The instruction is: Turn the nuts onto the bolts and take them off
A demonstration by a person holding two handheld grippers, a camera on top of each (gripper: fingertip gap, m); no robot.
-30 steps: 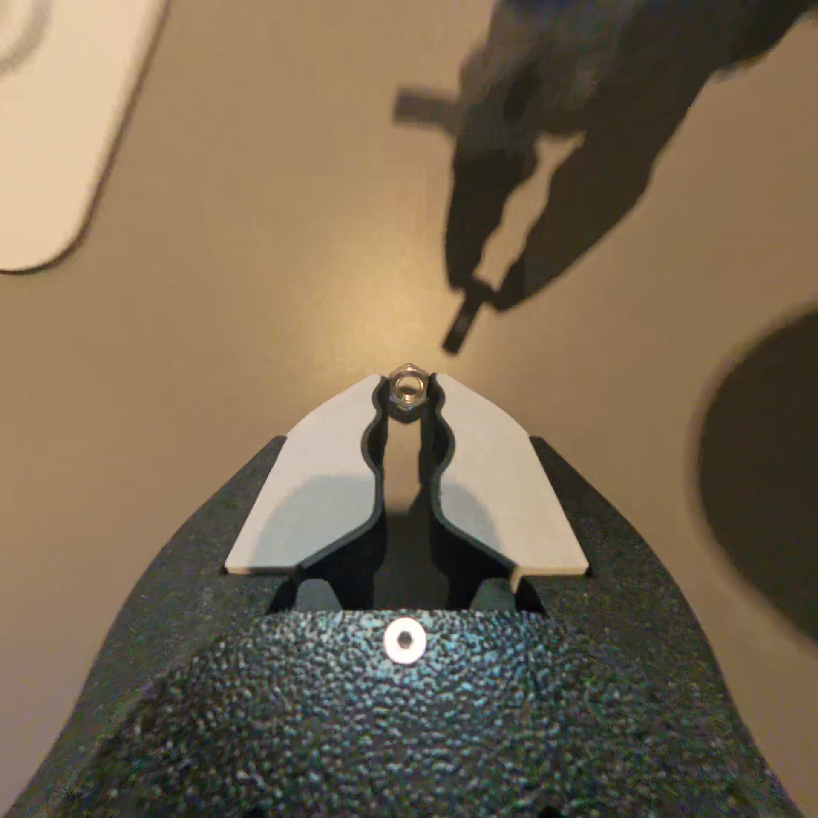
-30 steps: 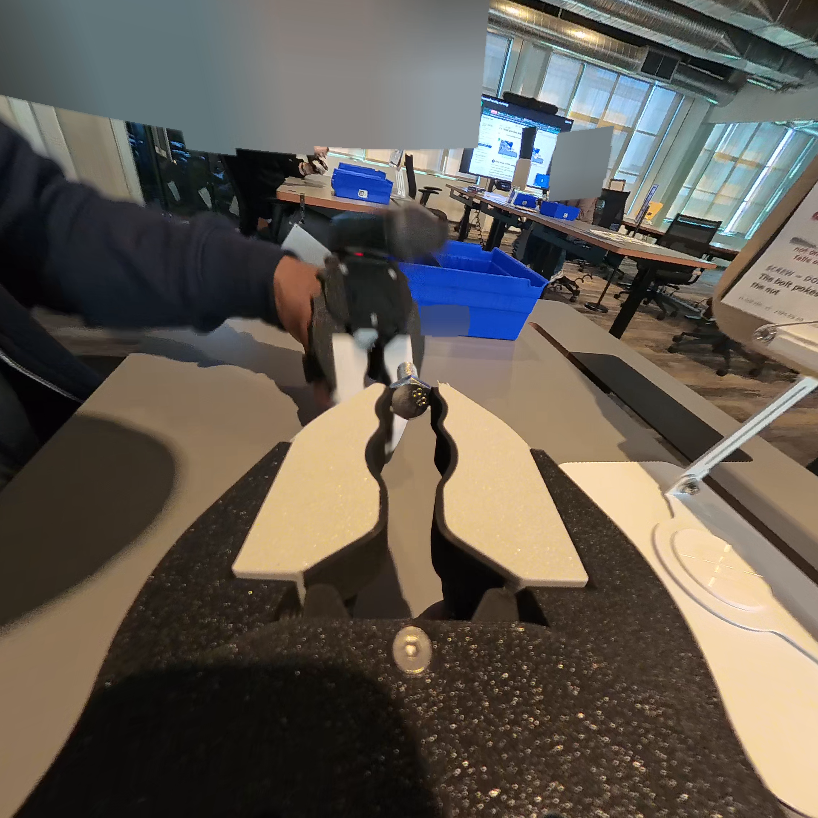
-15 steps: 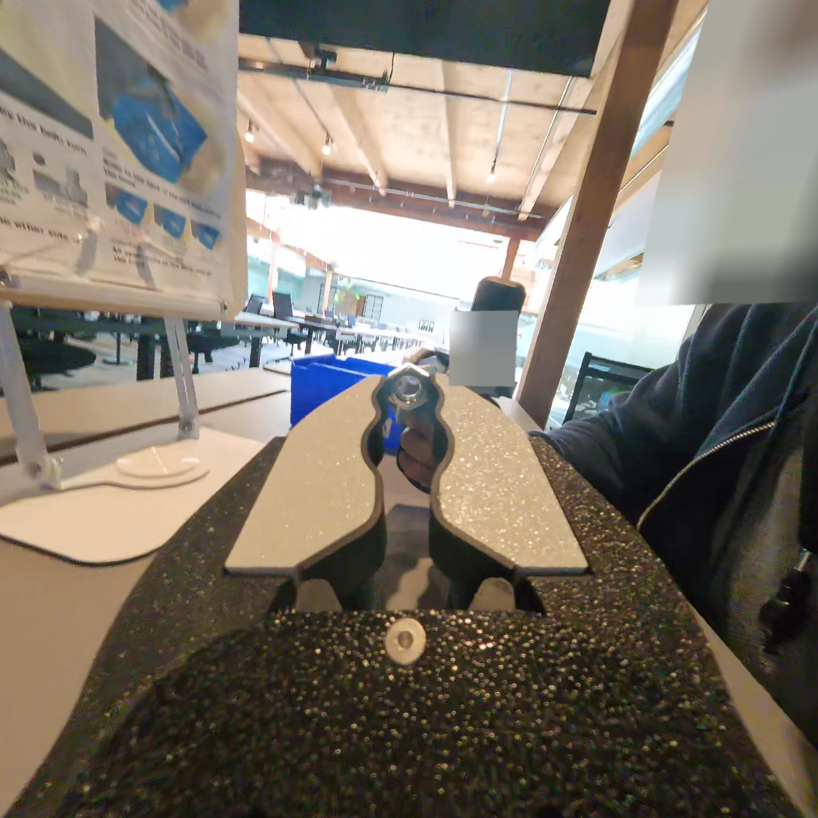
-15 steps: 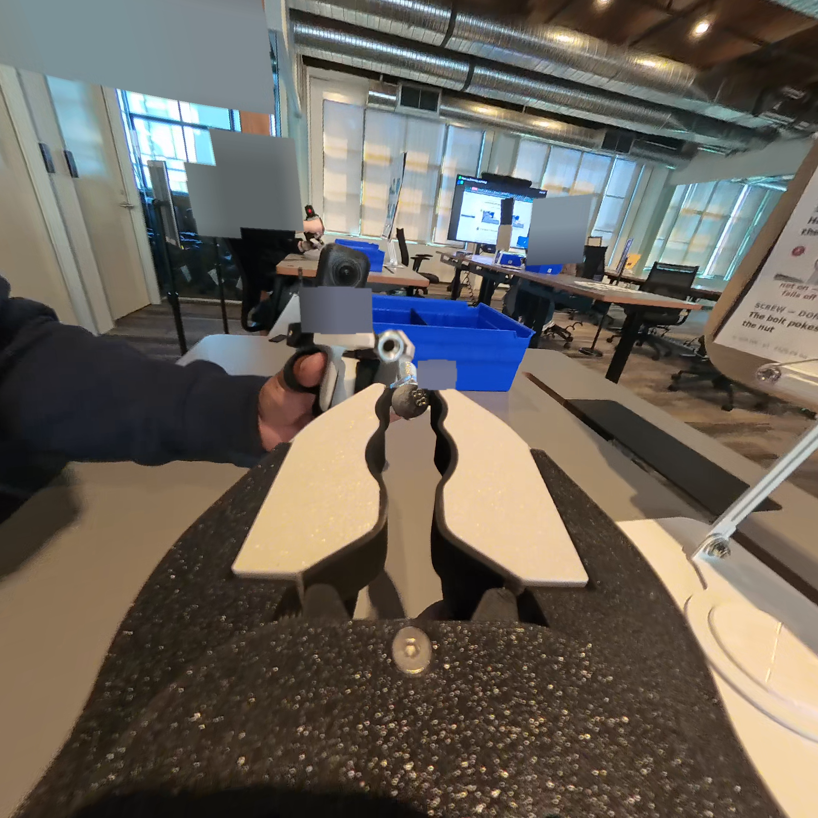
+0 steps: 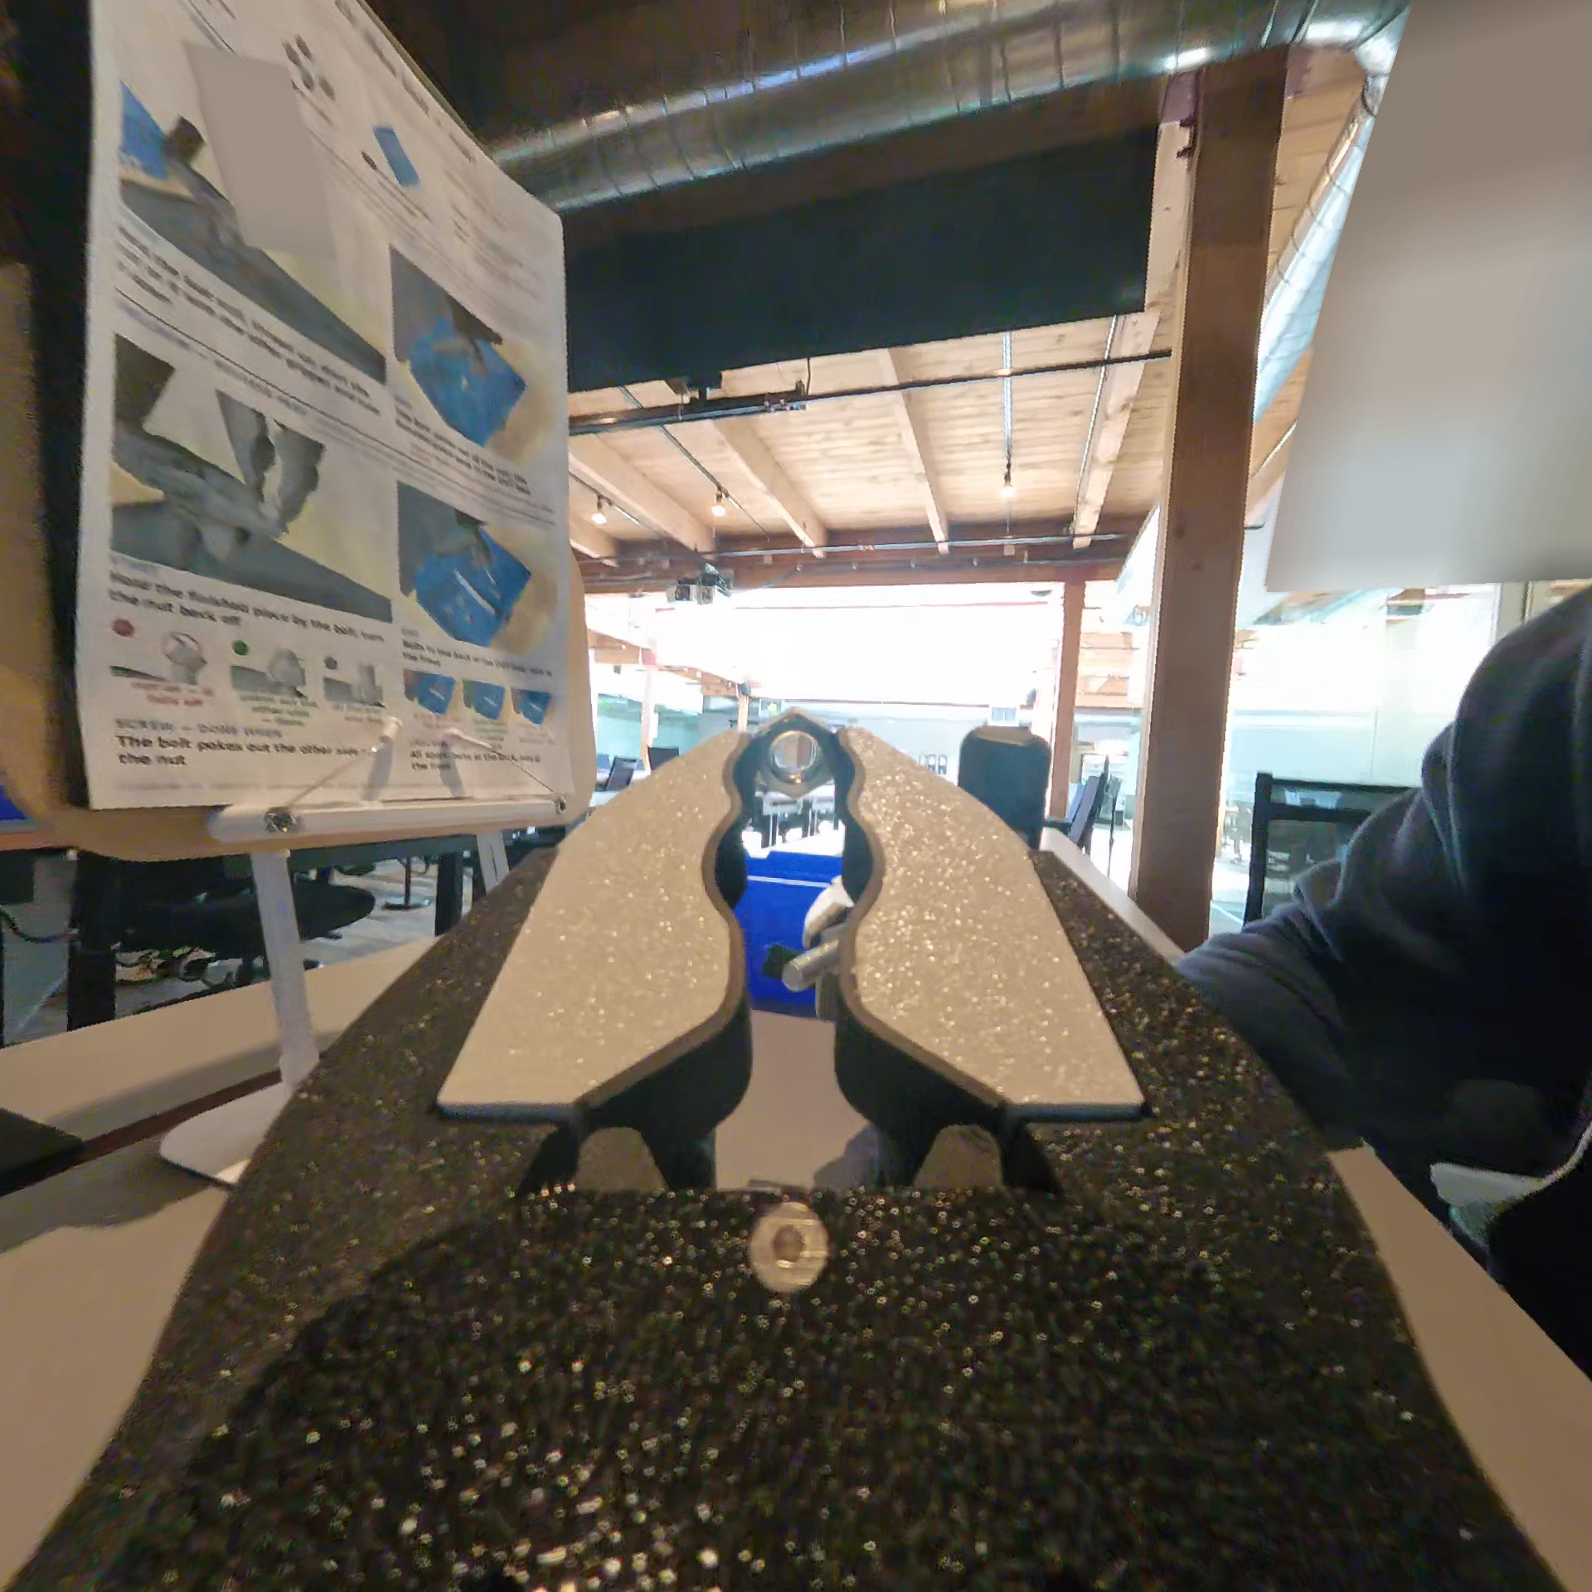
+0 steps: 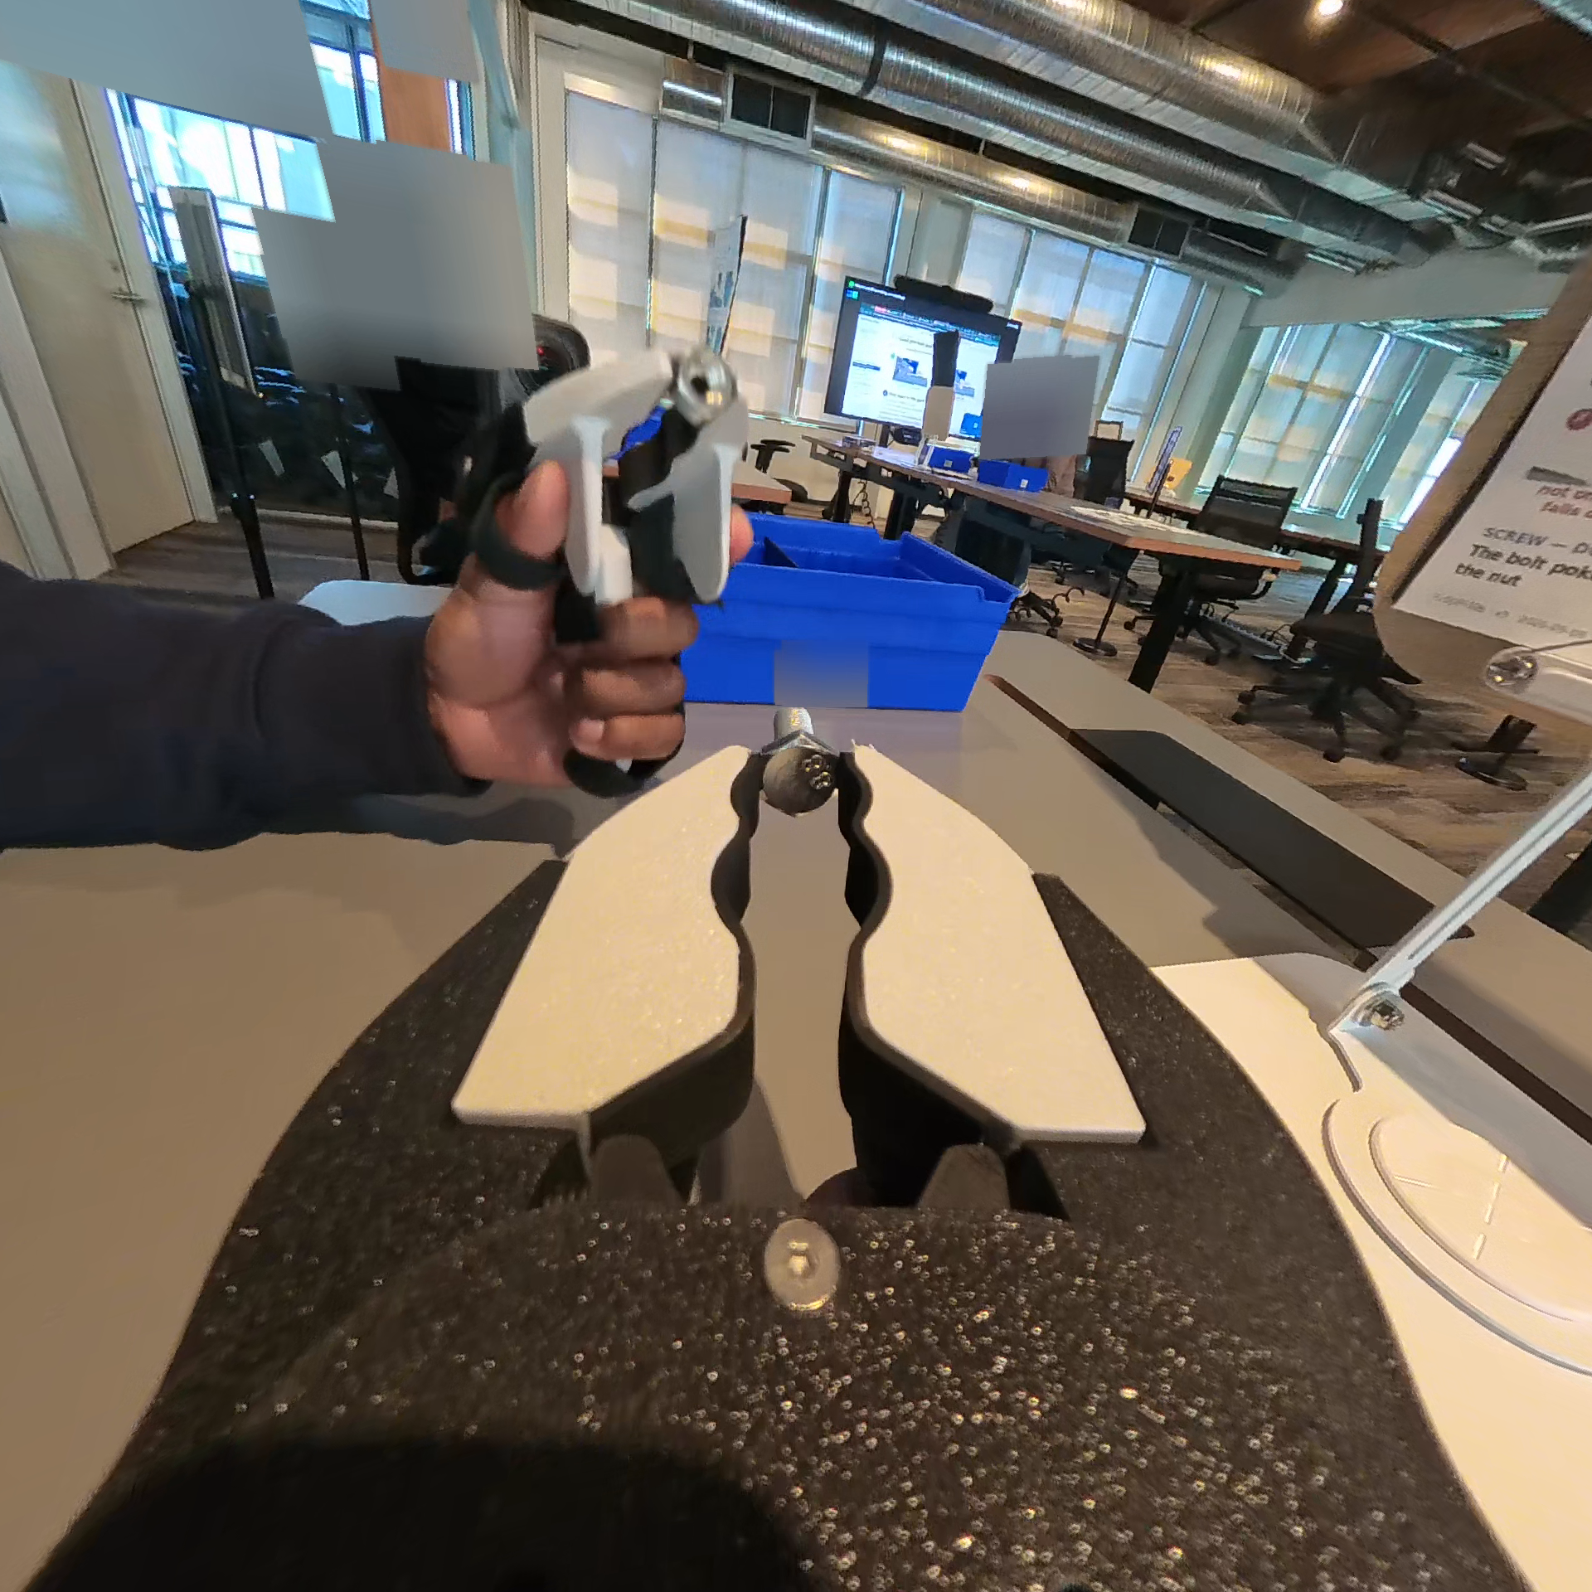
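Your grey table [image 6: 215,991] carries a blue bin [image 6: 848,616] at its far edge and a white stand base [image 6: 1421,1163] at its right edge.

Right gripper [image 6: 797,758] pinches a bolt [image 6: 799,769] by its head, shank pointing away. Up left, the left gripper [image 6: 702,398] clamps a nut [image 6: 702,392]; blue bin [image 6: 848,603] beyond.

Bolt [image 6: 797,771] shank mostly hidden behind own head; blue bin [image 5: 780,926] largely hidden behind left hand-held gripper [image 5: 792,758] fingers.
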